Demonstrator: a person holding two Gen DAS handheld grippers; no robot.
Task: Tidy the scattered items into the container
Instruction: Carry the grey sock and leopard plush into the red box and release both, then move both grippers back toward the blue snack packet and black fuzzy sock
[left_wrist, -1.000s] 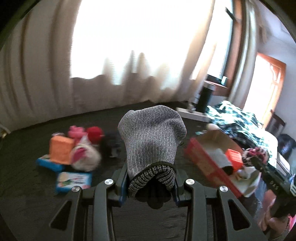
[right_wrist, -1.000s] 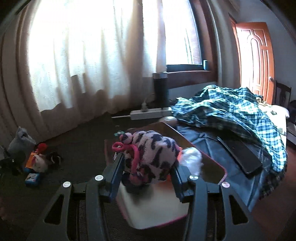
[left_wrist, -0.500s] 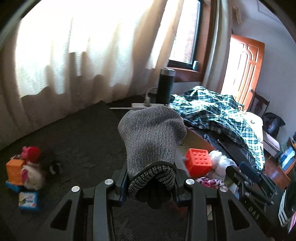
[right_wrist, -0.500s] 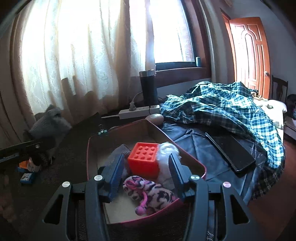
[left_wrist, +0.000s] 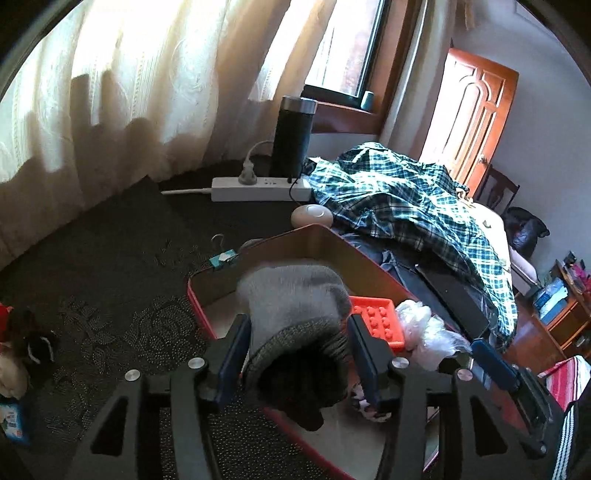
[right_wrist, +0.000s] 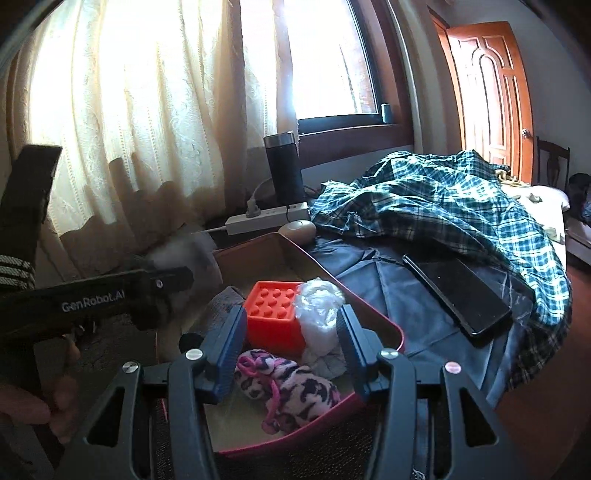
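Note:
My left gripper (left_wrist: 297, 328) is shut on a grey knitted hat (left_wrist: 291, 295) and holds it over the red-rimmed cardboard box (left_wrist: 310, 240). In the box lie an orange studded block (left_wrist: 375, 319), a clear plastic wad (left_wrist: 424, 328) and a pink leopard-print plush (right_wrist: 291, 391). My right gripper (right_wrist: 290, 332) is open and empty above the box's near end (right_wrist: 391, 328), over the plush. The left gripper body (right_wrist: 92, 299) shows at the left of the right wrist view, with the hat blurred behind it.
Scattered toys (left_wrist: 22, 350) lie on the dark carpet at far left. A power strip (left_wrist: 258, 188), black tumbler (left_wrist: 293, 136), plaid shirt (left_wrist: 406, 206) and a dark tablet (right_wrist: 458, 295) lie behind and right of the box. A binder clip (left_wrist: 221, 256) lies at the box's corner.
My left gripper has carried the grey hat rightward from the toy pile to over the box. My right gripper has let go of the leopard plush, which now lies in the box, and opened.

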